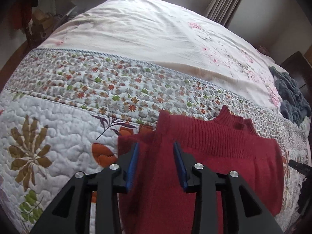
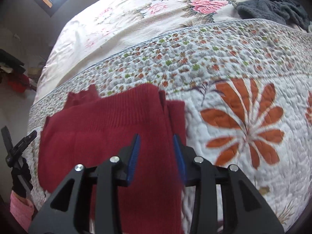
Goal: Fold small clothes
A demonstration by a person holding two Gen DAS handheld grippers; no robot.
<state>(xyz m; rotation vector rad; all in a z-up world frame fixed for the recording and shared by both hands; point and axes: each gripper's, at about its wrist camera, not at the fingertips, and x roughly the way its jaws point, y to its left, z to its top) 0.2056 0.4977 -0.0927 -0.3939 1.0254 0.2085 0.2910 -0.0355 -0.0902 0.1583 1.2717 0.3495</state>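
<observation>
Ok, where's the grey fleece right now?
The grey fleece lies crumpled at the bed's far right, on the pink-flowered sheet, beyond the quilt.

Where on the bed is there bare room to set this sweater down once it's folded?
Bare quilt lies beside the red sweater, around the big orange flower. The white floral sheet beyond the quilt's border is also open. The corner by the grey fleece is crowded.

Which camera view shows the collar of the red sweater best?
The left wrist view: the collar of the red sweater stands whole near the middle. In the right wrist view the collar is smaller and sits off to the left.
</observation>
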